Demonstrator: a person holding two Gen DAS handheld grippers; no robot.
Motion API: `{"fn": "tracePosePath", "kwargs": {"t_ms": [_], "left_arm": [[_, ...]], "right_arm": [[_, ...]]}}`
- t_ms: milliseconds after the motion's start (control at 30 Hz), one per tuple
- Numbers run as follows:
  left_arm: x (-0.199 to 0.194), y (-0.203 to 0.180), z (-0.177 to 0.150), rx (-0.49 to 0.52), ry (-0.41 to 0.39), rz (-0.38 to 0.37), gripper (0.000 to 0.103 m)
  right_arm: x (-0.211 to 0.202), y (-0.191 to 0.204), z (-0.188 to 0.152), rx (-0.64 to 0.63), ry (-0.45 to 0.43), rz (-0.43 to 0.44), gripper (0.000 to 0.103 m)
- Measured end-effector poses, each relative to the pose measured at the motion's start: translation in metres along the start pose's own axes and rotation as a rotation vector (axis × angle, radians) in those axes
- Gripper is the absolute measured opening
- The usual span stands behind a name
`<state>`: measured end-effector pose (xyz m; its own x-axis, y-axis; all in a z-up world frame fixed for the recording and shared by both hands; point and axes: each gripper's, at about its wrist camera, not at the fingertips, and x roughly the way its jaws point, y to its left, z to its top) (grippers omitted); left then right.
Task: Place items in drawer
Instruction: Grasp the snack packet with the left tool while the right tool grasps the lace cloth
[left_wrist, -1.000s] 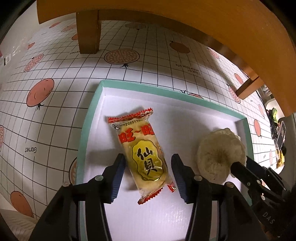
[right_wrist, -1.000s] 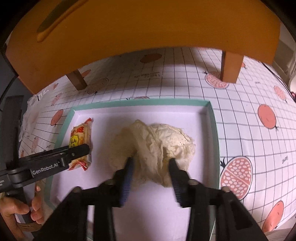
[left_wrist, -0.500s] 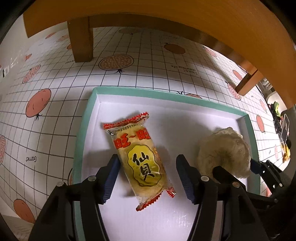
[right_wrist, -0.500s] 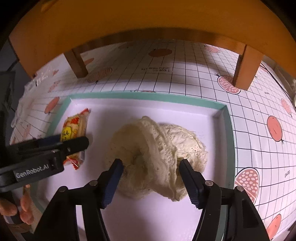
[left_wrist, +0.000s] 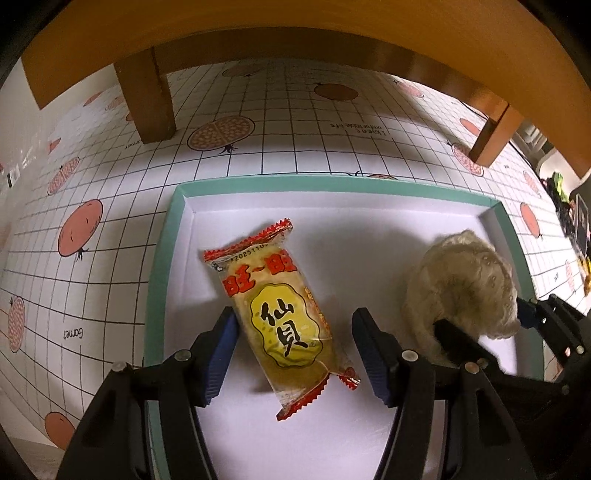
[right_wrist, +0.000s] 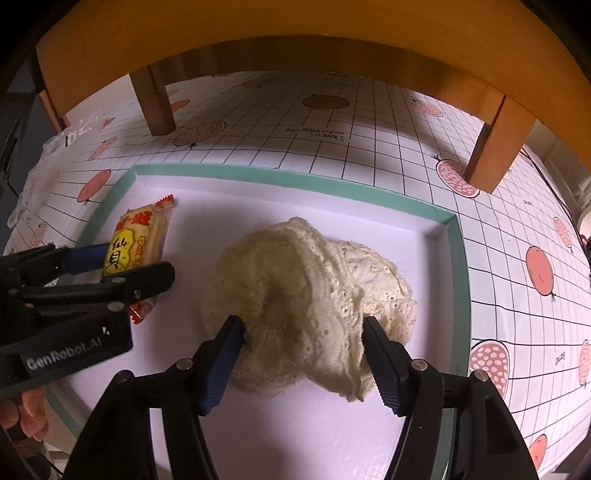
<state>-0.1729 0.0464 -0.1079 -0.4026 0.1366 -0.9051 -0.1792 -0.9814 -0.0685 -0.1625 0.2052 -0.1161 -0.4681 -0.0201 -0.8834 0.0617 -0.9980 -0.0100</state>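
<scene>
Both grippers have just spread: left gripper (left_wrist: 291, 354) releases the snack packet (left_wrist: 279, 314), right gripper (right_wrist: 303, 360) frees the lace cloth (right_wrist: 314, 302), fingers apart, both resting in the drawer (right_wrist: 458, 280).

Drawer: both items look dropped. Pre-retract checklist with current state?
1. Snack packet flat on the drawer floor: ok.
2. Lace cloth fully inside the rim: ok.
3. Left gripper jaws have just been opening, pads clear of the packet between them: ok.
4. Right gripper jaws have just been opening; lace free of the pads: cannot tell, it bulges right up to them.
5. Wooden shelf overhead, room to lift: cannot tell.
</scene>
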Motion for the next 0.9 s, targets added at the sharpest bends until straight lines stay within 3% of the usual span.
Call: {"fn": "tracePosePath", "kwargs": {"t_ms": [200,600,900], "left_arm": [[-0.001,-0.001,-0.003,0.014,-0.014,0.017,0.061],[-0.008,-0.001,-0.012,0.039,-0.004,0.010,0.046],[-0.015,0.012,-0.019,-0.064,0.010,-0.073,0.040]], "right_arm": [[-0.003,-0.003,0.000,0.009,-0.001,-0.008,0.044],[-0.007,-0.003,-0.005,0.015,0.015,0.004,0.030],[-0.016,-0.009,-0.010,0.077,0.027,0.053,0.024]]}}
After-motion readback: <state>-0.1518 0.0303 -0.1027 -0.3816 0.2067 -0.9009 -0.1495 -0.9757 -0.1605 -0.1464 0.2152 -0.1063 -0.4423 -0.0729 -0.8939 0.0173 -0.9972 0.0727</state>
